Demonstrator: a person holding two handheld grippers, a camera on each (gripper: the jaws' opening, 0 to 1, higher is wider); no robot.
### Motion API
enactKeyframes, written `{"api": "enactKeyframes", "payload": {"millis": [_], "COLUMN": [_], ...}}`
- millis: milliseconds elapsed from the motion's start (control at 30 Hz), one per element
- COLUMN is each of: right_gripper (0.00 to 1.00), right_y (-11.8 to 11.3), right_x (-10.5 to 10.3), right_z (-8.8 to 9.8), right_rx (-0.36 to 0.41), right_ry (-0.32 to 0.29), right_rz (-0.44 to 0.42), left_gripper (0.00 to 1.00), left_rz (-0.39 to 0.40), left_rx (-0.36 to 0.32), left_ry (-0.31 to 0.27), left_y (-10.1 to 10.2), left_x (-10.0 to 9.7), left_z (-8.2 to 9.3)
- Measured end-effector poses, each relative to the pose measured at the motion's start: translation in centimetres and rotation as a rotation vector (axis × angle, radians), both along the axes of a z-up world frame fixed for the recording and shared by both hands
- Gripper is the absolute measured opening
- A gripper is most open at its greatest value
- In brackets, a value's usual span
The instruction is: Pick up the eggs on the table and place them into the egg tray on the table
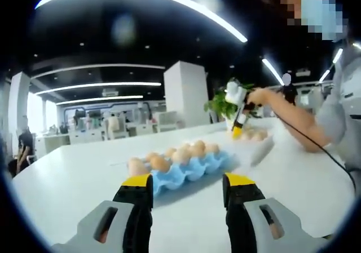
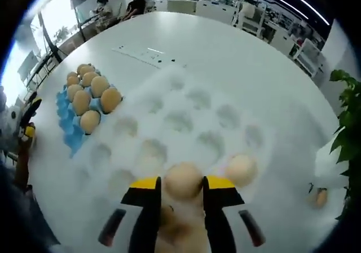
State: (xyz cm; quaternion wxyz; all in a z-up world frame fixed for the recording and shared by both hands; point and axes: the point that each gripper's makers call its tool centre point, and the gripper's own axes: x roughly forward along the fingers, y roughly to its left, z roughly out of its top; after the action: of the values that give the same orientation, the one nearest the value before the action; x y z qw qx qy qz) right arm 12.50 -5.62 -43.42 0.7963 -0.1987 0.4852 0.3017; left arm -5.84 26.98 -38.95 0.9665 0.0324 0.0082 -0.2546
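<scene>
One egg (image 2: 183,181) clamped in right tool (image 2: 181,186) over blurred white tray (image 2: 192,118), left tool (image 1: 187,185) released, blue tray (image 1: 192,168) partly hidden.

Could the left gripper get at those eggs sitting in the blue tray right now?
Probably yes. The left gripper is open and points straight at the blue tray, with only bare white table between them, and the eggs lie uncovered on top.
</scene>
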Motion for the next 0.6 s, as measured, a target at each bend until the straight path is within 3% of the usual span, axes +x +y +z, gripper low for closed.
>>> {"api": "enactKeyframes", "payload": {"millis": [133, 300, 433, 467, 600], "right_gripper": [0.29, 0.27, 0.27, 0.27, 0.27], "right_y": [0.1, 0.3, 0.7, -0.2, -0.1], "right_x": [0.1, 0.3, 0.6, -0.4, -0.9], "right_z": [0.1, 0.1, 0.2, 0.2, 0.3], "right_rx": [-0.001, -0.035, -0.09, -0.098, -0.17], "right_ry": [0.005, -0.025, -0.068, -0.077, -0.133], "right_rz": [0.005, 0.072, 0.167, 0.185, 0.307], "left_gripper": [0.5, 0.5, 0.5, 0.5, 0.5], "left_rz": [-0.001, -0.001, -0.002, -0.001, 0.0], "left_rx": [0.003, 0.002, 0.006, 0.005, 0.006], "left_ry": [0.003, 0.004, 0.007, 0.007, 0.008], "left_y": [0.0, 0.0, 0.0, 0.0, 0.0], "left_x": [0.0, 0.0, 0.0, 0.0, 0.1], "left_z": [-0.1, -0.1, -0.2, -0.2, -0.2]}}
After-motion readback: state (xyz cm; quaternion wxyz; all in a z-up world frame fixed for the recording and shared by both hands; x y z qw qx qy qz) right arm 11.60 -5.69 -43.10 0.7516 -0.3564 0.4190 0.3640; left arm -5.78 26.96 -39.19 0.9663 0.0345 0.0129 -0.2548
